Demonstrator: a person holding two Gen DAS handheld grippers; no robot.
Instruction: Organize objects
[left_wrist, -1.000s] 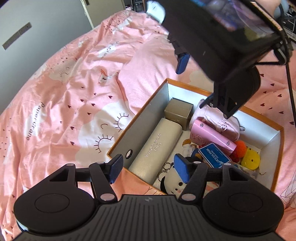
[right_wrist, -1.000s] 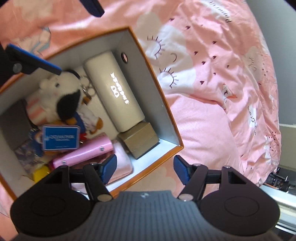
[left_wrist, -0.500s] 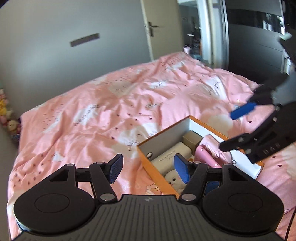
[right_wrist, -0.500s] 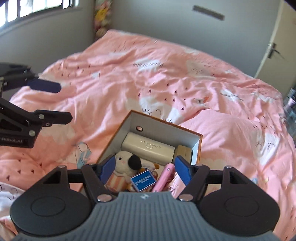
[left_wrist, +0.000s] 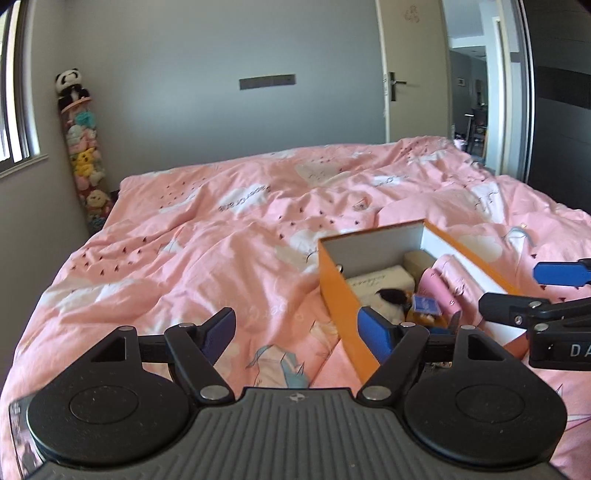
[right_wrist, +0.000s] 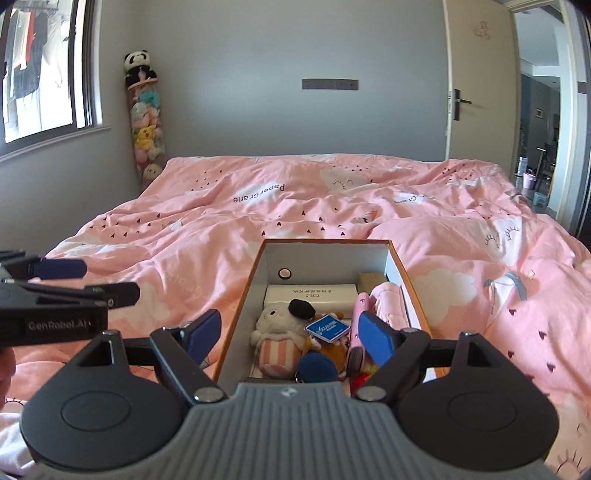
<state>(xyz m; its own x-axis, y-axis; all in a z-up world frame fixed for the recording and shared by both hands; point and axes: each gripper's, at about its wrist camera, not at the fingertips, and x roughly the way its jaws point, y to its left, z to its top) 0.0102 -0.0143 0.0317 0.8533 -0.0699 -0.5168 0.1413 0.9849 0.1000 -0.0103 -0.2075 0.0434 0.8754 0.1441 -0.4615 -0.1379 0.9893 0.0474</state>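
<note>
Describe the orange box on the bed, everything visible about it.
The orange box is a lidless rectangular carton, it looks like cardboard, orange outside and white inside, with a small round hole in its far end wall. It sits upright on the pink duvet, long axis running away from the right wrist camera. It is packed with items, among them a plush toy and a cream case. Neither gripper touches it.
</note>
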